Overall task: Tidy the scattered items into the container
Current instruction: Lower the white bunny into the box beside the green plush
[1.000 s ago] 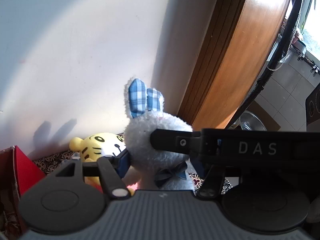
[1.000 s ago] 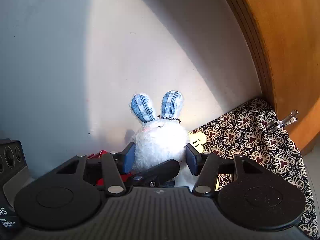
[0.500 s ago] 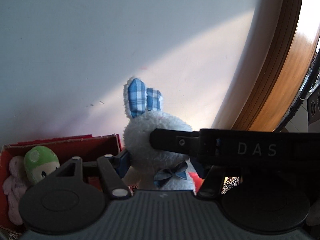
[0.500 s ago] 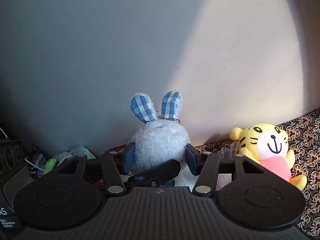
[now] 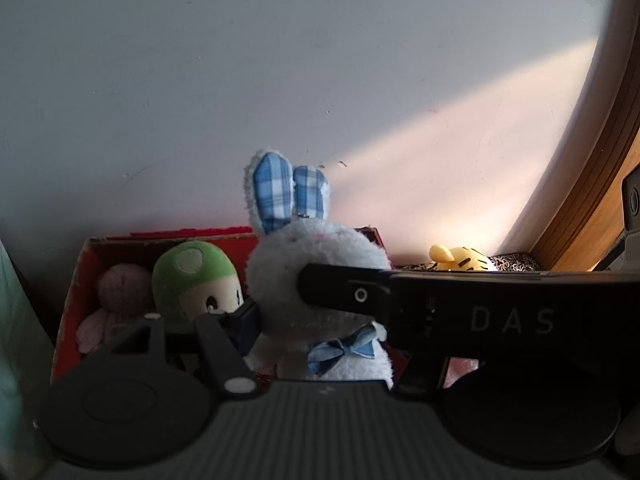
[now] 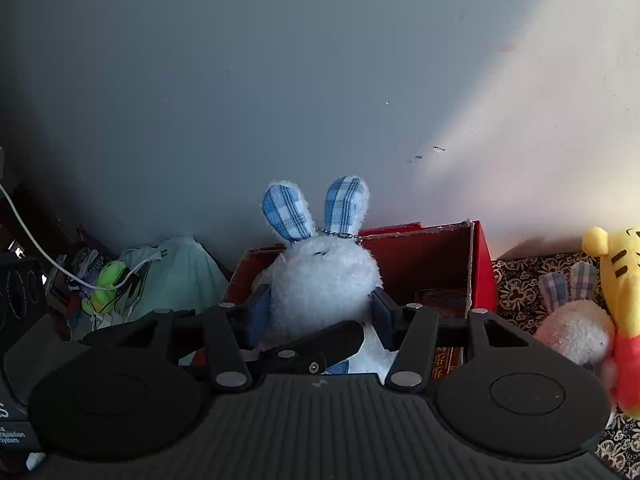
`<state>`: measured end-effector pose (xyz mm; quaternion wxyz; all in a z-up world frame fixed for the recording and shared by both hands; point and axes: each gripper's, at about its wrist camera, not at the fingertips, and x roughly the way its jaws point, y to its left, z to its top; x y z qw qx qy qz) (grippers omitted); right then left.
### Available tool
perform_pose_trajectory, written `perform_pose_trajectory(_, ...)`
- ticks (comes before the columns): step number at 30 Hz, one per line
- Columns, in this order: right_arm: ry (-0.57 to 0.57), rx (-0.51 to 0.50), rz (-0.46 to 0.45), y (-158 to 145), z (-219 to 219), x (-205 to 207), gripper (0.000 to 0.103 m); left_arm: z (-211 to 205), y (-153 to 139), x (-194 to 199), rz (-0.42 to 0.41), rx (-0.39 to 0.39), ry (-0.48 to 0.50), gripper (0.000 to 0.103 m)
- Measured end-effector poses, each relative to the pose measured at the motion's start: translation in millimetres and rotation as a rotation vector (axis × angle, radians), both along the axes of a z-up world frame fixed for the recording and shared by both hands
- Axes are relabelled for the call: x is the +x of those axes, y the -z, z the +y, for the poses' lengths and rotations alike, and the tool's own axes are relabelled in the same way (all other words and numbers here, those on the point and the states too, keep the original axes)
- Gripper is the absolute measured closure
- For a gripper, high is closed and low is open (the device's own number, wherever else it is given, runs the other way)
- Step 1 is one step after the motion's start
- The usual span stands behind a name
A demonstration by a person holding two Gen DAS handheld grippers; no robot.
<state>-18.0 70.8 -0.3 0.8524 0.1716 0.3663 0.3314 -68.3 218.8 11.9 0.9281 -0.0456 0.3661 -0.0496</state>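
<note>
A white plush bunny (image 5: 288, 292) with blue plaid ears and a blue bow is held between both grippers, in front of the open red box (image 5: 92, 264). My left gripper (image 5: 320, 320) is shut on its body; one pad shows at its left side and the other is hidden behind the right gripper's finger. My right gripper (image 6: 320, 312) is shut on the bunny (image 6: 324, 276), with a pad on each side of its head. The red box (image 6: 476, 264) holds a green mushroom plush (image 5: 192, 276) and a pink plush (image 5: 116, 292).
A yellow tiger plush (image 6: 620, 280) and a second plaid-eared bunny (image 6: 572, 324) lie on the floral cloth (image 6: 516, 284) right of the box. A pale wall stands close behind. A green bag (image 6: 176, 272) and a white cable sit to the left, and a wooden door frame (image 5: 600, 200) far right.
Both grippers have swung left with the bunny, away from the door frame and the tiger. The red box with its plush toys has come into view behind the bunny.
</note>
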Motion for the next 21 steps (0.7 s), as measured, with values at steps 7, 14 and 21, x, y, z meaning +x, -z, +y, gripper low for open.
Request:
perform_pose_trajectory(7,-0.051,-0.017,-0.026,9,33,-10,0.047,26,18,-7,0.031,0.044,-0.025,0.040)
perform_pose_trajectory(14,-0.119,-0.051,-0.085,23,56,-16,0.049,38,35,-18,0.062,0.103,-0.029,0.040)
perform_pose_trajectory(21,-0.165,-0.062,-0.088,31,67,-19,0.049,47,46,-26,0.093,0.126,-0.035,0.039)
